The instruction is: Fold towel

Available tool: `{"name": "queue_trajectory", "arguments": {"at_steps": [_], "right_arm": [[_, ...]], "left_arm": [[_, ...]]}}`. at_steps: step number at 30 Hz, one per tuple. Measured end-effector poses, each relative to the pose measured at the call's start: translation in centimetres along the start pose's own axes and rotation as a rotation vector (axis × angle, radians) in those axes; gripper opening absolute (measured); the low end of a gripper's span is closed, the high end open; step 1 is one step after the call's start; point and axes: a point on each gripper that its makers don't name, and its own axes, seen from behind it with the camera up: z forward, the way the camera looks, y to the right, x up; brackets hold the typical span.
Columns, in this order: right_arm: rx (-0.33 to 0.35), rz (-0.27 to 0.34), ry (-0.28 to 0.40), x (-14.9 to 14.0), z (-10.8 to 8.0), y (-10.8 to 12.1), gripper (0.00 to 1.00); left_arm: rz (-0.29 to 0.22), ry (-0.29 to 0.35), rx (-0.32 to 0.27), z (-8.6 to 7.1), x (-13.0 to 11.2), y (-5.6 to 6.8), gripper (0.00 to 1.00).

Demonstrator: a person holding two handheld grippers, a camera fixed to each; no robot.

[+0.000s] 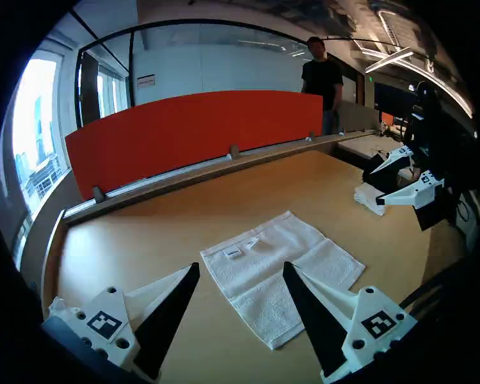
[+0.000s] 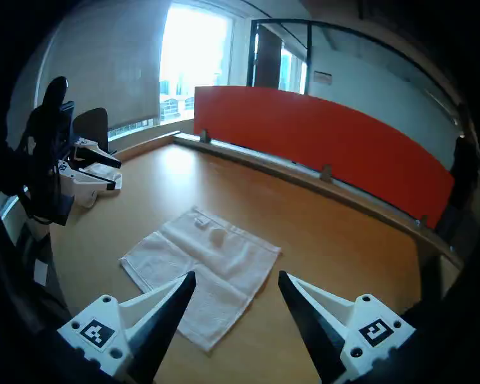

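Note:
A white towel (image 1: 281,275) lies spread flat on the wooden table (image 1: 176,224), with two small labels near its far left corner. My left gripper (image 1: 240,265) hovers open just short of the towel's near edge, holding nothing. In the right gripper view the same towel (image 2: 201,269) lies flat ahead, and my right gripper (image 2: 237,275) stands open over its near side, also holding nothing. The right gripper (image 1: 374,187) appears again at the far right of the left gripper view, and the left gripper (image 2: 115,175) at the far left of the right gripper view.
An orange divider panel (image 1: 195,134) runs along the table's far edge. A person (image 1: 322,77) stands behind it. A small folded white cloth (image 1: 368,198) lies at the right of the table. Windows (image 2: 195,57) are beyond the table.

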Motion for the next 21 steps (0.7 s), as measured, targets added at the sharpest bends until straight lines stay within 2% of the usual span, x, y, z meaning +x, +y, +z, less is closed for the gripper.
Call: {"name": "queue_trajectory", "arguments": {"at_steps": [14, 21], "right_arm": [[0.025, 0.028, -0.065, -4.5, 2.4, -1.1, 1.0], [0.036, 0.022, -0.093, -6.5, 3.3, -1.6, 1.0]], "left_arm": [[0.028, -0.087, -0.033, 2.3, -4.7, 1.3, 0.97], [0.034, -0.122, -0.042, 3.2, -6.6, 1.5, 0.97]]}}
